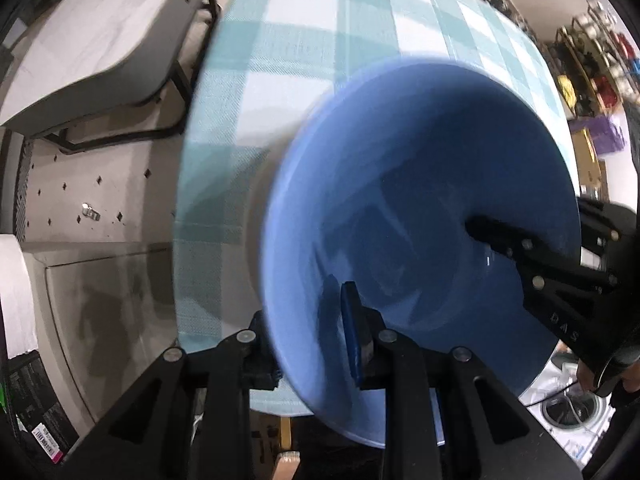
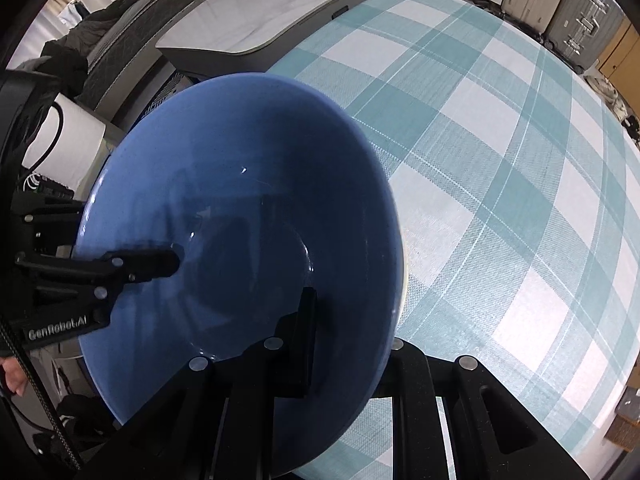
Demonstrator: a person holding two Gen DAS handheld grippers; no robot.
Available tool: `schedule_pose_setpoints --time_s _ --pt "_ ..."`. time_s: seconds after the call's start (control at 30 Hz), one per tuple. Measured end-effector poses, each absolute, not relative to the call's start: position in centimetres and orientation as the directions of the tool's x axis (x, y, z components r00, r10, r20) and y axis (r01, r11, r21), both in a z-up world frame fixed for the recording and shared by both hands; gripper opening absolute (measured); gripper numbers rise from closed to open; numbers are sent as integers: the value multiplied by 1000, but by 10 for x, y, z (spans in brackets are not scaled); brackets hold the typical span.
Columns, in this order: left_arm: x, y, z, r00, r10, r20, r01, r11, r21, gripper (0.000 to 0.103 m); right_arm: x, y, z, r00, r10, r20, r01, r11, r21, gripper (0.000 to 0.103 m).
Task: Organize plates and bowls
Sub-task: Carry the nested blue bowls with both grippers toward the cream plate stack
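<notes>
A large blue bowl fills the left wrist view, tilted and held above the checked tablecloth. My left gripper is shut on its near rim, one finger inside and one outside. My right gripper enters from the right and grips the opposite rim. In the right wrist view the same bowl sits at centre left. My right gripper is shut on its near rim, with one finger inside. The left gripper clamps the far left rim.
A teal and white checked tablecloth covers the table to the right. A white marble-topped table stands behind. Suitcases line the far wall. A paper roll stands at left. Tiled floor lies left of the table.
</notes>
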State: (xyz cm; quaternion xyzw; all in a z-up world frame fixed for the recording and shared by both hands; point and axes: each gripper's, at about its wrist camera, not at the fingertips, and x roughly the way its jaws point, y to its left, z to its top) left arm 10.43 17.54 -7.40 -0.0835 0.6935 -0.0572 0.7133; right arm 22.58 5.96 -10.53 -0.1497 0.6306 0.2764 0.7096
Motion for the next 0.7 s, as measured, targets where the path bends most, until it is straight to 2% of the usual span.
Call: schedule_pose_setpoints --time_s 0.33,0.43,0.57,0.63,0.7 --pt "104 174 -69 58 -184 -981 -24 982 -185 22 213 53 -112 66 216 -974 -572 808 140 15" --pt "101 175 -62 103 -137 -985 -20 990 -140 25 220 45 -109 90 217 -972 -570 812 129 15" --pt "95 186 -57 152 -137 -979 -47 988 -146 36 218 39 -95 119 223 -968 -571 812 117 18" --pt "90 190 -49 187 -131 -974 -56 988 -144 37 219 28 -83 136 253 -958 -559 818 137 21" --pt "86 191 -38 236 -96 -967 -56 992 -112 43 219 20 -75 152 270 -951 -554 820 144 25"
